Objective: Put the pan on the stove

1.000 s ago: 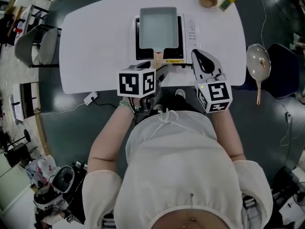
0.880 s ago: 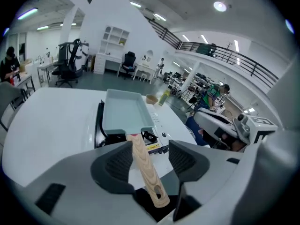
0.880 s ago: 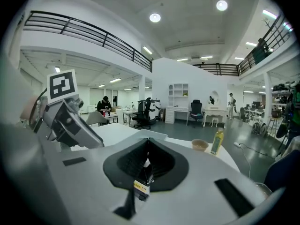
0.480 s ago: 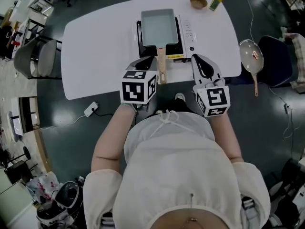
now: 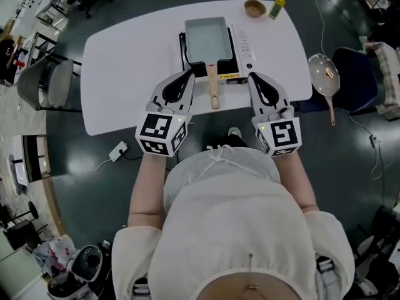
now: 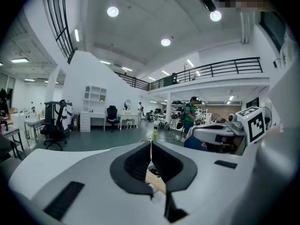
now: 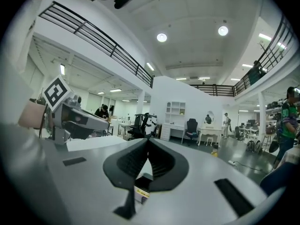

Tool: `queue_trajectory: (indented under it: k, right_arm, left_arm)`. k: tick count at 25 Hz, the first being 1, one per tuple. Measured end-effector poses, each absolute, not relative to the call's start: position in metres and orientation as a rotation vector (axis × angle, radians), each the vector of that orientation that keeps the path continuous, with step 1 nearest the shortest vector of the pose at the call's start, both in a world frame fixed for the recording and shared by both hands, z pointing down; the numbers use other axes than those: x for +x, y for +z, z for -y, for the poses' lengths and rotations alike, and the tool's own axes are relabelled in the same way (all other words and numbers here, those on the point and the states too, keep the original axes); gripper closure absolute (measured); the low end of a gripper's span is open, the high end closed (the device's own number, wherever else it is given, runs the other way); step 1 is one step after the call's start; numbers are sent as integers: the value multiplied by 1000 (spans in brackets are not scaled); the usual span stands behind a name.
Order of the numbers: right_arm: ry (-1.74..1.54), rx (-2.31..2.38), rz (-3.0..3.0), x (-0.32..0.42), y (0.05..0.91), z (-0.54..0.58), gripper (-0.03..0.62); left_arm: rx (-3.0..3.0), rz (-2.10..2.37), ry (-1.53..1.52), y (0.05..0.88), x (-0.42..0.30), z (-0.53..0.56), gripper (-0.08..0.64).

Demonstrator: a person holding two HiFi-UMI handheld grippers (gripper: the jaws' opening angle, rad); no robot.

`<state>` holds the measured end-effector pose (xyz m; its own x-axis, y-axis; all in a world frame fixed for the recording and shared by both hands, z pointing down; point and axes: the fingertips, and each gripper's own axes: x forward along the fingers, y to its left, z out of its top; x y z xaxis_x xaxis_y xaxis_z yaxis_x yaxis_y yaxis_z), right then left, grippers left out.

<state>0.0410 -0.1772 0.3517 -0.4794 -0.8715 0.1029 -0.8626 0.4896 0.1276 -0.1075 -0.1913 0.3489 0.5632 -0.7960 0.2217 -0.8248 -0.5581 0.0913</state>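
A rectangular grey pan [image 5: 205, 36] sits on the black and white stove [image 5: 244, 40] at the table's middle. Its wooden handle [image 5: 214, 90] points toward me over the table's near edge. My left gripper [image 5: 189, 74] hovers just left of the handle, jaws shut with nothing between them. My right gripper [image 5: 253, 76] hovers to the right of the handle, near the stove's front corner, also shut and empty. In the left gripper view the jaws [image 6: 150, 142] meet, with a bit of the handle [image 6: 156, 180] below them. The right gripper's [image 7: 148, 140] jaws also meet in its own view.
A small brown bowl [image 5: 254, 7] and a yellow bottle [image 5: 277, 5] stand at the white table's [image 5: 125, 61] far right corner. A round lidded pan [image 5: 323, 75] rests on a dark chair to the right. A grey chair [image 5: 50, 81] stands at the left.
My left gripper has come away from the pan handle, moved left and up, and rolled so its shut jaws now show. My right gripper has lifted a little. The pan stays on the stove.
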Motion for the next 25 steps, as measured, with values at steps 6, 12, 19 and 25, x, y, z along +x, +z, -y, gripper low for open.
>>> queue_trajectory:
  k: [6,12,19,25]
  right_arm:
    - [-127,1488,2626,37,340,173,588]
    - [-106,1503,2624,40,340,179,589]
    - [-119,1449,2633,34,343,185,591]
    - [-133,1399,2659,29,344,188,591]
  left_arm:
    - [2703,1431,161,336,-125,183,535]
    - [2716,1470,129,325,-132,186,535]
    - [2706,1474,142,328,-130,193,535]
    - [2700,1477,160,332,-126,196,535]
